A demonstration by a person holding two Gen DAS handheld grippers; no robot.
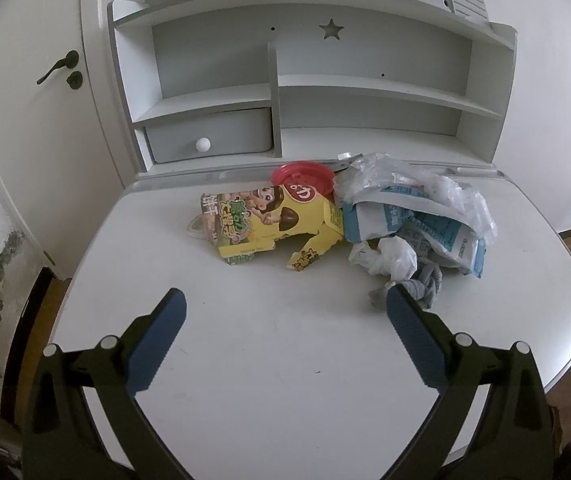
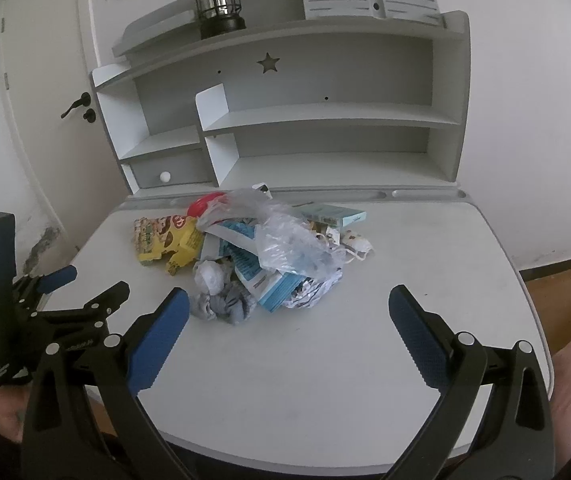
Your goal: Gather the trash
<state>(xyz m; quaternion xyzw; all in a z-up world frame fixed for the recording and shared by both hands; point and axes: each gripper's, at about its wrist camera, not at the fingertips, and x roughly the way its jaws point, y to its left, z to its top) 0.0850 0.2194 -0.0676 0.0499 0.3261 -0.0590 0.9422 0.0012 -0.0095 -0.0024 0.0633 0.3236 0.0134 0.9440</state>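
Both claws gaping, empty. Trash pile point(image 2: 261, 252) sits ahead; your left claw point(image 1: 285, 300) is nearer its grey rag point(image 1: 425, 280).

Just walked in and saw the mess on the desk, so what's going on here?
A person holds a two-finger gripper in each hand over a white desk. The left gripper and the right gripper are both open and hold nothing. Ahead of them lies a pile of trash: a flattened yellow snack box, a red lid, a clear plastic bag, a blue-and-white packet and a grey sock. Nothing has been picked up yet.
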